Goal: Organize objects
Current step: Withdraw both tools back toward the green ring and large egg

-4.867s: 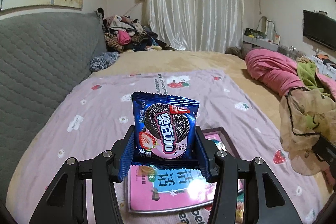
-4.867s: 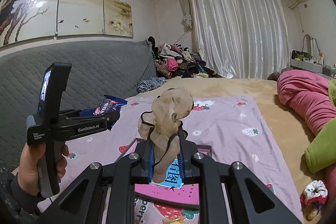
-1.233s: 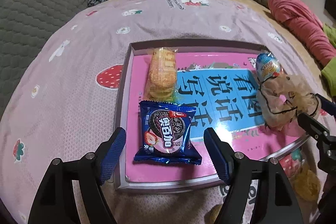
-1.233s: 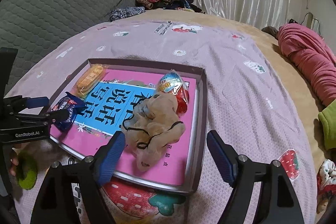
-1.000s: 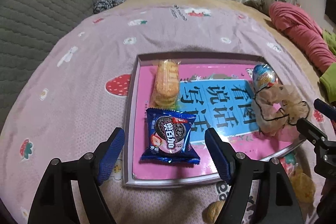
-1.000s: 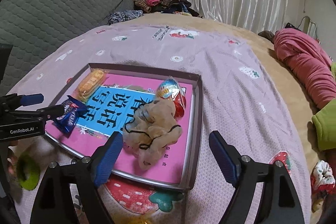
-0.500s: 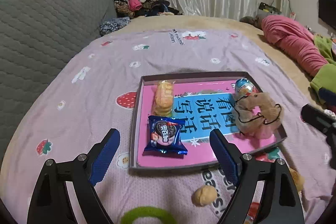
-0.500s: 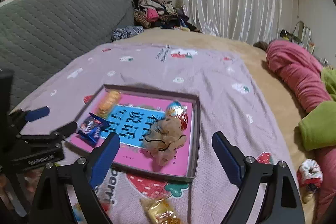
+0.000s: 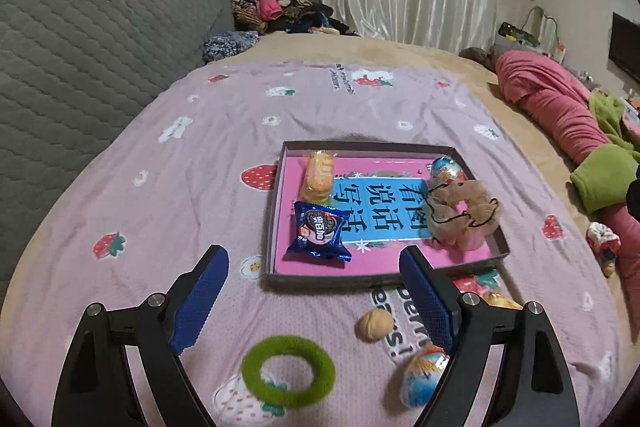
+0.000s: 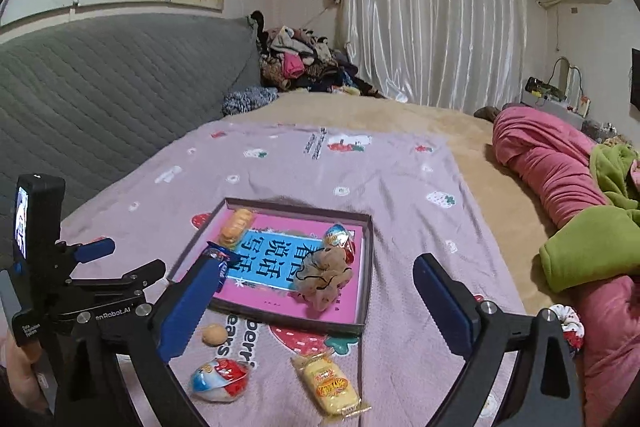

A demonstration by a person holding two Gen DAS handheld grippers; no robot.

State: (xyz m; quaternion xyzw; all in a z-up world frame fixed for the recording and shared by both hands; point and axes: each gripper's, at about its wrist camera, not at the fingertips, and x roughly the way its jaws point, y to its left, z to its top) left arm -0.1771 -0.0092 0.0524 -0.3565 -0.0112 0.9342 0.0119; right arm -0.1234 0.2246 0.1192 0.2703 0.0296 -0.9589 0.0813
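Observation:
A shallow grey tray [image 9: 340,281] with a pink printed bottom lies on the purple bedspread. In it lie a blue Oreo packet [image 9: 319,231], a yellow biscuit pack [image 9: 318,174], a beige scrunchie [image 9: 460,213] and a foil egg [image 9: 446,167]. My left gripper [image 9: 313,251] hangs open above the tray's near edge, holding nothing. My right gripper [image 10: 317,263] is held higher and further back; its jaws are opening, with nothing between them. From the right wrist view, the left gripper [image 10: 122,261] shows beside the tray [image 10: 370,267], with the scrunchie [image 10: 324,277] inside it.
Loose on the bedspread before the tray lie a green scrunchie [image 9: 288,369], a walnut-like ball [image 9: 374,323], a second foil egg [image 10: 220,379] and a yellow snack pack [image 10: 330,383]. A grey headboard [image 9: 80,47] stands left. Pink and green bedding [image 10: 560,187] lies right.
Both grippers let go of the Oreo packet and the scrunchie in the tray, then drew back and up. Their jaws stand wider, and more loose items show in front.

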